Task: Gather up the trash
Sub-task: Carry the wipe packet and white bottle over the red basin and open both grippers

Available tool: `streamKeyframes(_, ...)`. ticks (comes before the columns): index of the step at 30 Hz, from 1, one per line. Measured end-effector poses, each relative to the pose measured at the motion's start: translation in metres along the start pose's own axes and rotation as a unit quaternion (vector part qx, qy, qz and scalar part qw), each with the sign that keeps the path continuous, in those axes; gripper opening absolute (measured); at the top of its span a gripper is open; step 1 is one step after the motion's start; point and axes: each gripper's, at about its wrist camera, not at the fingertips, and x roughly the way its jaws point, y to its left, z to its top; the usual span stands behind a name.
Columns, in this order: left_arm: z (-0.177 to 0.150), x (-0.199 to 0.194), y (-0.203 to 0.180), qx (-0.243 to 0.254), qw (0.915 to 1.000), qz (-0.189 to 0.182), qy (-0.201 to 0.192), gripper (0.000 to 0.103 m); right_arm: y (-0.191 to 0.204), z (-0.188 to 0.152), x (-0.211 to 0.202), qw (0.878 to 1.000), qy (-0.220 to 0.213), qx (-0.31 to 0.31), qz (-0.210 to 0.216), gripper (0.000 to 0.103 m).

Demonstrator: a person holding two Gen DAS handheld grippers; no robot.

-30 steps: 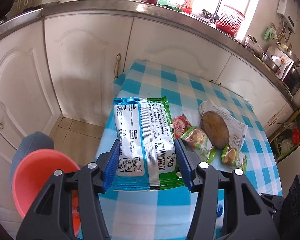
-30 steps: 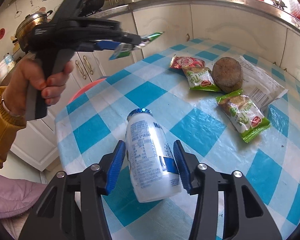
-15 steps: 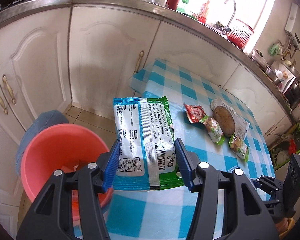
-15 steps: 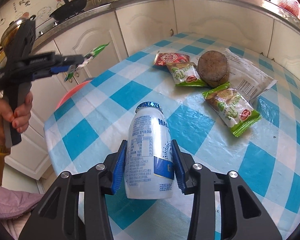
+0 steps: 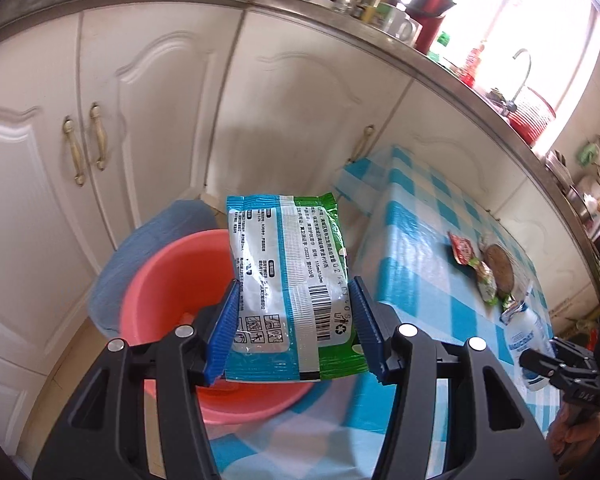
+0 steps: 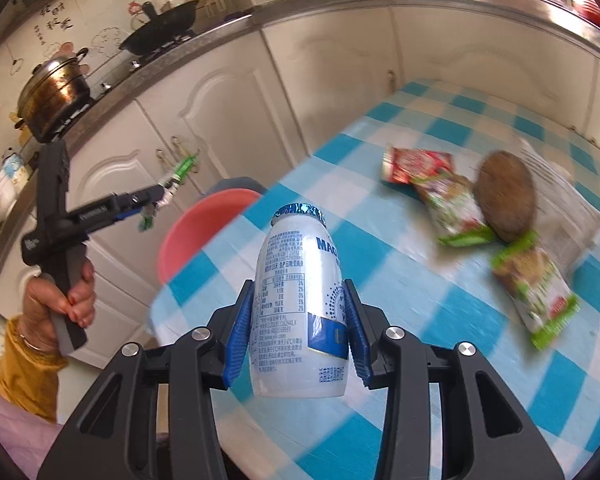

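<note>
My left gripper (image 5: 294, 326) is shut on a blue, white and green snack packet (image 5: 288, 280) and holds it in the air above a pink bin (image 5: 168, 280) on the floor beside the table. From the right wrist view this gripper (image 6: 156, 196) and the packet (image 6: 178, 174) hang left of the pink bin (image 6: 196, 232). My right gripper (image 6: 298, 332) is shut on a white plastic bottle with a blue foil cap (image 6: 300, 292), lifted above the blue checked tablecloth (image 6: 420, 320). The bottle also shows in the left wrist view (image 5: 526, 338).
On the table lie a red sachet (image 6: 416, 164), two green snack wrappers (image 6: 456, 212) (image 6: 536, 292), a round brown cake (image 6: 504, 196) and a clear wrapper (image 6: 572, 204). White cabinets (image 5: 140, 120) and a counter with pots stand behind. A blue-grey stool (image 5: 140, 248) sits behind the bin.
My left gripper has swung left off the table with the packet, now over the pink bin. My right gripper has lifted the bottle and moved it toward the table's left edge.
</note>
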Motion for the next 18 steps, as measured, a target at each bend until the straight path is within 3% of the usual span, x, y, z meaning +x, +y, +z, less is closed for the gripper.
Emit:
streamKeyframes(8, -0.012, 0.004, 0.032, -0.03, 0.9993, 0.021, 0.009, 0.055, 0.056, 0.051, 0.043, 0.997, 0.016, -0.04, 0.064, 0.044)
streamKeyframes(18, -0.031, 0.037, 0.039, -0.038, 0.9972, 0.035, 0.054, 0.055, 0.095, 0.079, 0.117, 0.993, 0.062, -0.074, 0.067, 0.044)
